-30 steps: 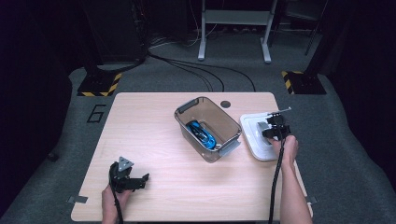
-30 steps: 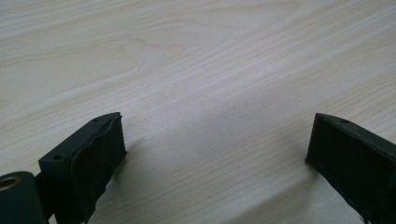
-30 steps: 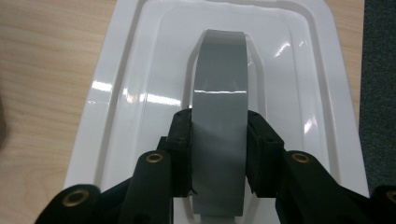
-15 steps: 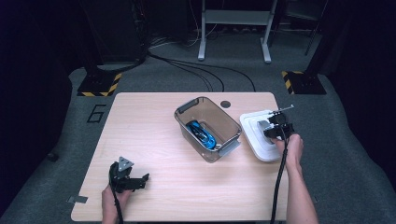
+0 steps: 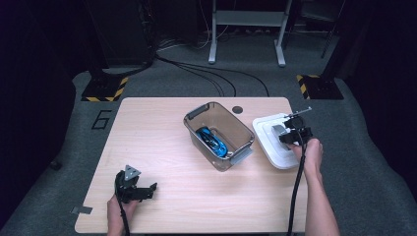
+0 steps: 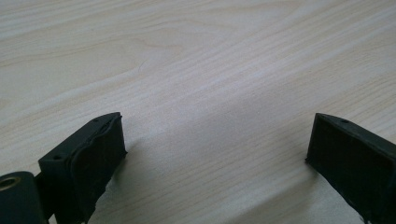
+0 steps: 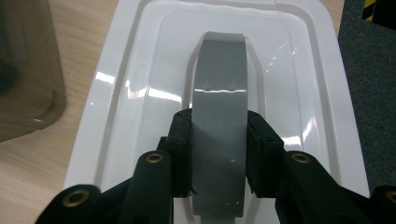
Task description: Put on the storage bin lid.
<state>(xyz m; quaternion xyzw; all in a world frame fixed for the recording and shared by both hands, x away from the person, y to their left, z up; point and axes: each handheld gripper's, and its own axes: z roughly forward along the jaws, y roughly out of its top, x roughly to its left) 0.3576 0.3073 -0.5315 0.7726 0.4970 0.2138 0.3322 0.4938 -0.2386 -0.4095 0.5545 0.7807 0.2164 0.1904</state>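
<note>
My right gripper (image 7: 218, 154) is shut on a roll of grey tape (image 7: 219, 116), held upright on edge just above a white lid (image 7: 121, 93). From above, the right gripper (image 5: 290, 133) with the grey tape (image 5: 278, 130) hovers over the white lid (image 5: 268, 142) at the table's right side. A clear bin (image 5: 241, 128) in the middle holds a blue object (image 5: 212, 140). My left gripper (image 5: 142, 192) rests near the front left of the table (image 5: 147, 128), open. Its jaws stand wide apart over bare wood (image 6: 210, 93) with nothing between them.
A small dark round hole (image 5: 238, 109) sits in the table behind the bin. Cables (image 5: 206, 73), metal stand legs (image 5: 246, 34) and yellow-black striped floor plates (image 5: 104, 89) lie beyond the far edge. Grey carpet (image 5: 373, 147) borders the table on the right.
My right gripper has lifted slightly with the grey tape roll in it, over the white lid. The left gripper has stayed in place.
</note>
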